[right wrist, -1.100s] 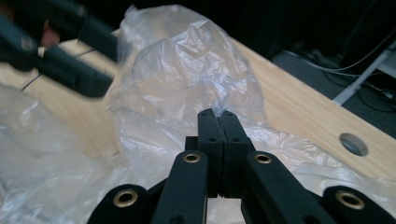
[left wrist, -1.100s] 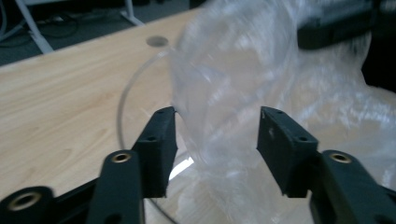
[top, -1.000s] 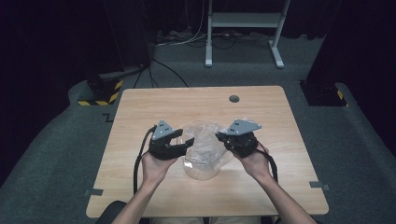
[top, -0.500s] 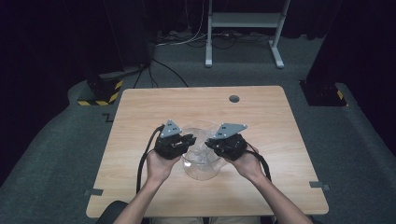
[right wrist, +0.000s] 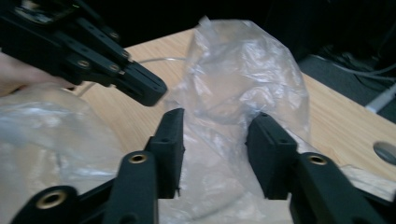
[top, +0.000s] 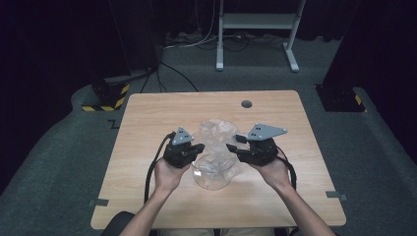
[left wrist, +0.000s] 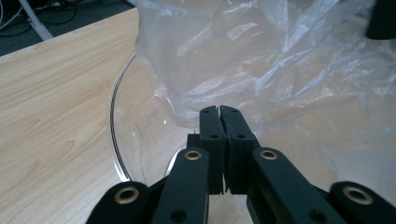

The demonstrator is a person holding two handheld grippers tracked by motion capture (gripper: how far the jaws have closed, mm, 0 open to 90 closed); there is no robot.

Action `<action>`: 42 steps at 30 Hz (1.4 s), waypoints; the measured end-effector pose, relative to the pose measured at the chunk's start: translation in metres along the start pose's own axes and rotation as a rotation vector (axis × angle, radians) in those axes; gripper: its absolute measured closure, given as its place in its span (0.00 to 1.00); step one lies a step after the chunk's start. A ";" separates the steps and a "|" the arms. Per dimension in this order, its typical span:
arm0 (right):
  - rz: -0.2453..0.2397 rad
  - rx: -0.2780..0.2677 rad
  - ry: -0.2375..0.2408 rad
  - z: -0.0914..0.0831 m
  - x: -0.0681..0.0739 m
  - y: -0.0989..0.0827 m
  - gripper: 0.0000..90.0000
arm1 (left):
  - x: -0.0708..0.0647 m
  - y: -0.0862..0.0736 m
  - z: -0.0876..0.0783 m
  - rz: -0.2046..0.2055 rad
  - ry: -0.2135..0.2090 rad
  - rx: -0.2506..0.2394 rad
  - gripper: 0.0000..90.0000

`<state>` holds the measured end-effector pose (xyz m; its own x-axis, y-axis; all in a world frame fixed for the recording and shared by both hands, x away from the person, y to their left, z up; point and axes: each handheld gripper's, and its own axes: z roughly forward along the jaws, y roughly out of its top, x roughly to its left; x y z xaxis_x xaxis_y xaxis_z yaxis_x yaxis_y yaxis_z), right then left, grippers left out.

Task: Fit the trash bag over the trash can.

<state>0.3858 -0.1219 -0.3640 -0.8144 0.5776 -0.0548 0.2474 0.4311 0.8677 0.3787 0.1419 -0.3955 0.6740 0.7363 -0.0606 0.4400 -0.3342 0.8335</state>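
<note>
On a wooden table (top: 147, 123), a clear plastic bag (top: 216, 135) is lying over a glass bowl (top: 212, 177). The left gripper (left wrist: 219, 109) is clenching the bag's edge; the right gripper (right wrist: 215, 135) (jaws just opening) is straddling it, released. Next, likely a fresh grip.

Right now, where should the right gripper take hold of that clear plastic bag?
Grip the raised crumpled fold of the plastic bag, probably coming level from the right gripper's own side: the film already stands upright between its open jaws, above the glass bowl.
</note>
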 end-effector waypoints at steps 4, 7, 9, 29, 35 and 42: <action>-0.006 0.052 0.003 0.013 -0.001 -0.004 0.91 | -0.001 0.000 -0.004 -0.004 0.011 -0.081 0.65; -0.056 0.107 0.016 0.028 0.008 -0.004 0.98 | -0.002 0.000 -0.007 0.009 0.005 -0.118 0.56; -0.080 0.137 0.036 0.037 0.016 -0.003 0.99 | -0.003 0.001 -0.006 0.014 -0.008 -0.128 0.53; -0.150 0.164 0.156 0.047 0.033 -0.002 0.90 | -0.011 0.006 -0.001 0.056 0.042 -0.022 0.97; -0.130 0.125 0.143 0.036 0.029 0.001 0.73 | -0.010 0.007 -0.001 0.055 0.076 0.018 1.00; -0.072 0.053 0.083 0.013 0.012 0.001 0.66 | -0.006 0.005 0.001 0.034 0.075 0.043 1.00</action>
<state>0.3834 -0.1055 -0.3705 -0.8713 0.4853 -0.0731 0.2122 0.5068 0.8355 0.3769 0.1351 -0.3910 0.6434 0.7655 0.0102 0.4436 -0.3836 0.8100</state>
